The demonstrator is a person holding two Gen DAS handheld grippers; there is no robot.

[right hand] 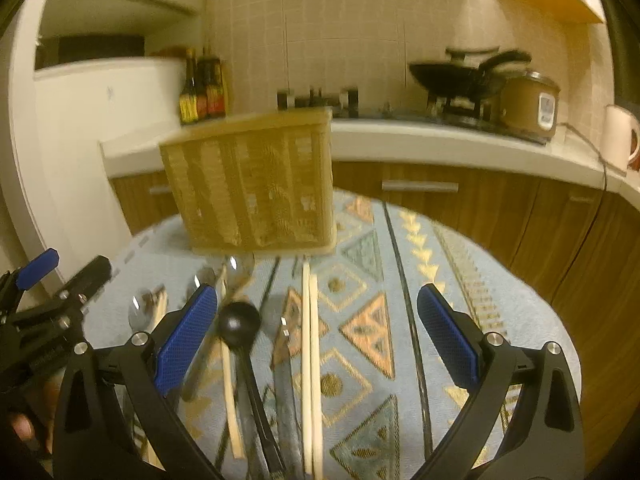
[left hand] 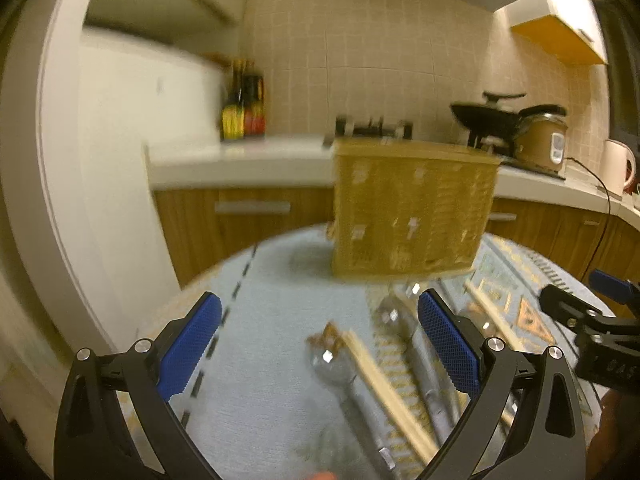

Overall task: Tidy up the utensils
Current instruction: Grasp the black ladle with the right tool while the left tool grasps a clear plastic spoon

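Both the left gripper [left hand: 320, 344] and right gripper [right hand: 318, 336] hovered with fingers apart, holding nothing. Utensils lay on the patterned cloth [right hand: 500, 288] before the woven holder [right hand: 252, 184]. Best to centre on the paired chopsticks [right hand: 310, 360] before closing

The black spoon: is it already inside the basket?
No, the black spoon lies on the cloth in front of the basket.

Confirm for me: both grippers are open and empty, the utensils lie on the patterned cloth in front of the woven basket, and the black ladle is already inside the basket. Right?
Not quite. The right wrist view shows the black ladle lying on the patterned cloth among the chopsticks, in front of the woven basket, not inside it. The left gripper and right gripper are open and empty.
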